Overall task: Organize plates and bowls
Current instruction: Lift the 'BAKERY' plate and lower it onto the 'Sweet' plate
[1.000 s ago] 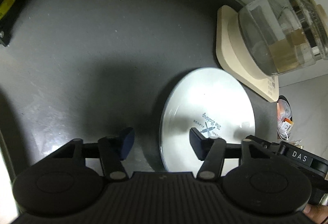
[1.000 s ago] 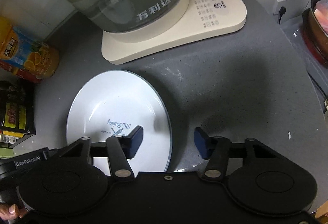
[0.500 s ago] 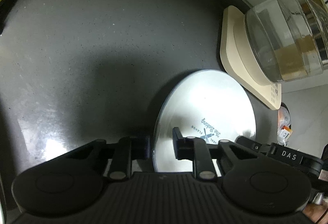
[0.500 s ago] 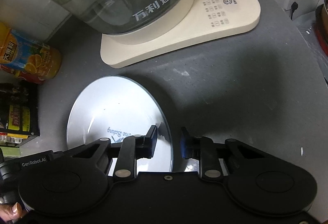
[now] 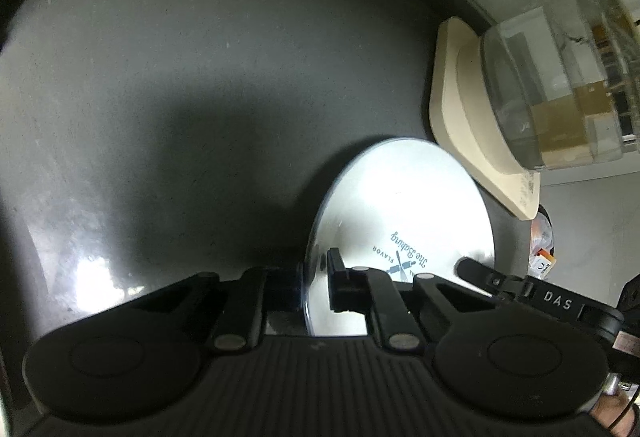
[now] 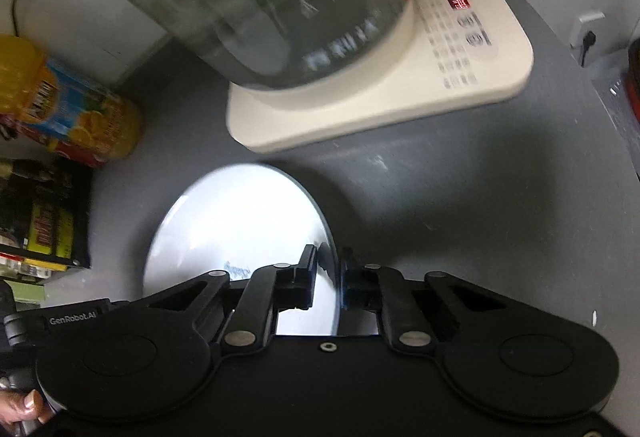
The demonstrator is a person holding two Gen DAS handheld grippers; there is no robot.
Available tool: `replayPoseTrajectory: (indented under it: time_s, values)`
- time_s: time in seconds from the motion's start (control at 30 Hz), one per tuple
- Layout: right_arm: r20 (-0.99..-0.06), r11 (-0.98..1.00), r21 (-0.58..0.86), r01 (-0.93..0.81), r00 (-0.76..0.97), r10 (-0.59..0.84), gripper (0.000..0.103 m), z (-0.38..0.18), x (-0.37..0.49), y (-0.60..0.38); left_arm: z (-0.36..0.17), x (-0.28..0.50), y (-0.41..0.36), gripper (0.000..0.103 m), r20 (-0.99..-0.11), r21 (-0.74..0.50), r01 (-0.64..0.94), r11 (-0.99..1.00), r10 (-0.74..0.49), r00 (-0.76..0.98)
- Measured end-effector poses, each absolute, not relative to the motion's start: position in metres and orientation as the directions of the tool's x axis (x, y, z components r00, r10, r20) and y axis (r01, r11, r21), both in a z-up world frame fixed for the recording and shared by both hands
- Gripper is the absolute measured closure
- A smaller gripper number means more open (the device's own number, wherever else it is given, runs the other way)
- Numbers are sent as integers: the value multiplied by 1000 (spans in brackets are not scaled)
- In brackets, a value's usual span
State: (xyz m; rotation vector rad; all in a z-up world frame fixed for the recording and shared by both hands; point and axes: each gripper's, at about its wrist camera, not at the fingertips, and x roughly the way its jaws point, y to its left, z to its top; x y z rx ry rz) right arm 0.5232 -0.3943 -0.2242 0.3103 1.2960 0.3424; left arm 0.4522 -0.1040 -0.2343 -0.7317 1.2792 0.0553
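Note:
A white plate [image 5: 400,205] with blue print at its middle lies on the grey counter [image 5: 160,77]. My left gripper [image 5: 314,277] is closing its jaws on the plate's left rim, one finger under the edge and one on top. In the right wrist view the same plate [image 6: 240,221] has my right gripper [image 6: 328,269] closing on its right rim, and the pads pinch the edge. Each gripper's black body shows at the lower edge of the other's view.
A glass kettle [image 5: 560,97] on a cream base [image 6: 400,89] stands just beyond the plate. An orange juice bottle [image 6: 80,109] and a dark box [image 6: 40,217] stand at the counter's left end. Bare grey counter stretches left of the plate.
Both grippers went from wide open astride the plate's rim to closed on it. The plate's edges now sit between the fingers. The right wrist view is blurred by motion.

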Motion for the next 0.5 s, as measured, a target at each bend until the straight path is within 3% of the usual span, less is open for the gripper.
replayPoseTrajectory:
  time_s: [0.5]
  values:
    - [-835,878,461,-130,271,479,95,-194,503,-345,-206,426,-47,93,-853,-502,-431,750,-345,392]
